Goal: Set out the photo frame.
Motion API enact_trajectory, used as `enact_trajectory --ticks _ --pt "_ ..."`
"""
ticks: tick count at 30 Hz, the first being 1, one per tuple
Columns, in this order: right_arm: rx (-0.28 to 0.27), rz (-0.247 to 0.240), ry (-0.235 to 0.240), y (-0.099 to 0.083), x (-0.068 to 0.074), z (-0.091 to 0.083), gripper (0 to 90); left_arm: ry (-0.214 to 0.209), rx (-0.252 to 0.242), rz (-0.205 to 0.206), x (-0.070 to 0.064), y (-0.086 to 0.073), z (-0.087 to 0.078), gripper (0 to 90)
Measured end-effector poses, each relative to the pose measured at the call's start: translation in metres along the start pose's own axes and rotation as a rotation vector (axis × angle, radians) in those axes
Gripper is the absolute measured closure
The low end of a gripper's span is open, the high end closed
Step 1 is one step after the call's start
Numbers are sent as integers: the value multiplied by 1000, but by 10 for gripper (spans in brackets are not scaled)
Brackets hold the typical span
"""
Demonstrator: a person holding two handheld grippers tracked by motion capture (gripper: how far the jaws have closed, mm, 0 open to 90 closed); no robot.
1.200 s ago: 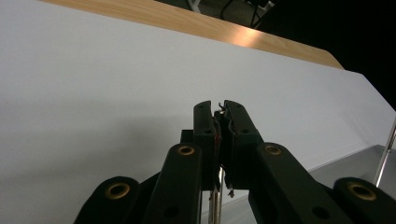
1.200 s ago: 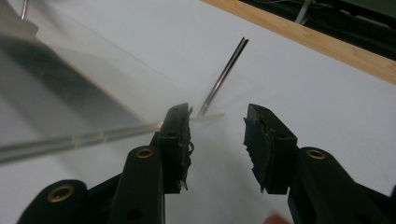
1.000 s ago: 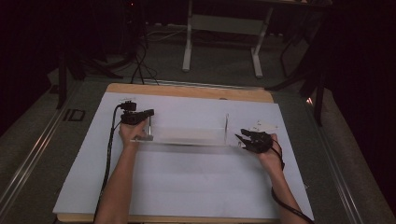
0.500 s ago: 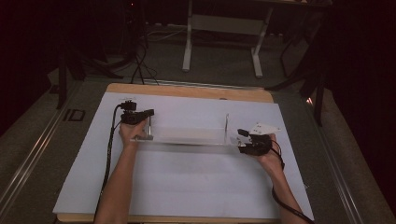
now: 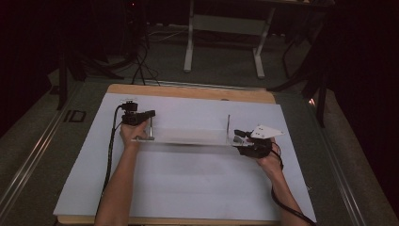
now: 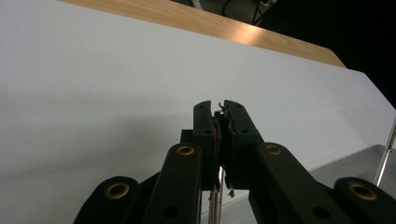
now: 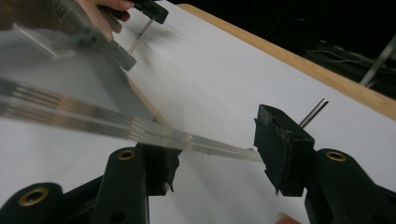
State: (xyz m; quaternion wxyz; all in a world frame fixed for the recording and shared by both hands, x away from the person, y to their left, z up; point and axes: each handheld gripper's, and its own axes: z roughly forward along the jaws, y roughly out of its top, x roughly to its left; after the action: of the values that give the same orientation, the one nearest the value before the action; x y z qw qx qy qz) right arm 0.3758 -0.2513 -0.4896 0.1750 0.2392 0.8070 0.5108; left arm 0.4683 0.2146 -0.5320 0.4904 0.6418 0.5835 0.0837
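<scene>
2 grippers share the clear acrylic plate (image 5: 188, 137) mid-table: my left gripper (image 6: 219, 135) clamps its post, right gripper (image 7: 212, 149) gapes around its edge, so I would close squarely before lifting level.

Black left gripper (image 6: 219, 140), brass rivets; right gripper (image 5: 244, 141) carries grey three-cornered plate; bare forearms

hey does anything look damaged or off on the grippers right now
Yes. The pads on the left gripper look frayed, with reddish shreds hanging from them. The right gripper's pad looks ragged and chipped too.
</scene>
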Motion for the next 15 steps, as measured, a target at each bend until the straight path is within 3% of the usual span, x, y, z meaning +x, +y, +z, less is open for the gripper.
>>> enact_trajectory --ticks 7,15 --pt "-11 26 13 -1 -2 0 496 -1 2 -5 0 0 0 841" --pt "-21 -16 10 0 0 3 499 -1 6 -7 0 1 0 841"
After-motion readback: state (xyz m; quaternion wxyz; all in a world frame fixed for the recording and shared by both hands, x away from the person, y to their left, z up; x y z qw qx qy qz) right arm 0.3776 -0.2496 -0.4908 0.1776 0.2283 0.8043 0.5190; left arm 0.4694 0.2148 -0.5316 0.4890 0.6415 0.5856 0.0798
